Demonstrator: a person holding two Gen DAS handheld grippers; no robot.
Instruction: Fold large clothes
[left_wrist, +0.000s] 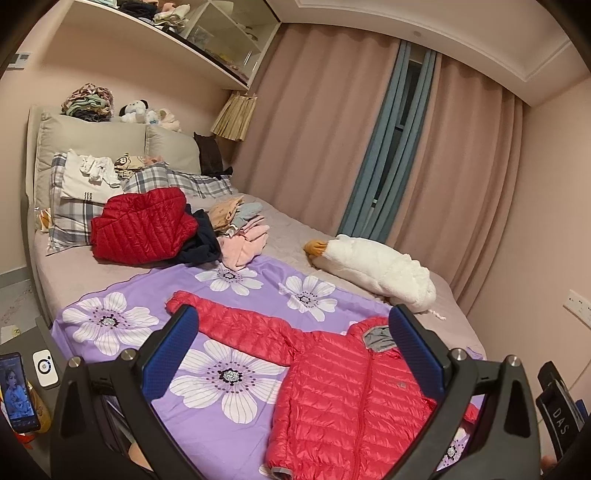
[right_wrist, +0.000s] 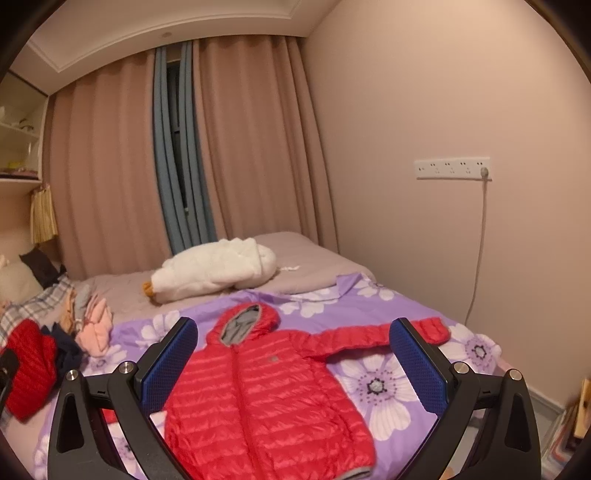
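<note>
A red hooded puffer jacket (left_wrist: 332, 398) lies flat, front up and zipped, on a purple flowered sheet (left_wrist: 207, 369) on the bed, with both sleeves spread out sideways. It also shows in the right wrist view (right_wrist: 258, 398). My left gripper (left_wrist: 295, 354) is open and empty, held above the jacket's left sleeve and chest. My right gripper (right_wrist: 295, 365) is open and empty, held above the jacket's body, with the right sleeve (right_wrist: 369, 338) reaching past its right finger.
A pile of clothes lies further up the bed: a darker red puffer jacket (left_wrist: 144, 225), a navy garment (left_wrist: 201, 240) and pink pieces (left_wrist: 243, 240). A white goose plush (left_wrist: 376, 269) lies by the curtain. Pillows (left_wrist: 92, 192) sit at the headboard. A phone (left_wrist: 16, 391) stands at the left.
</note>
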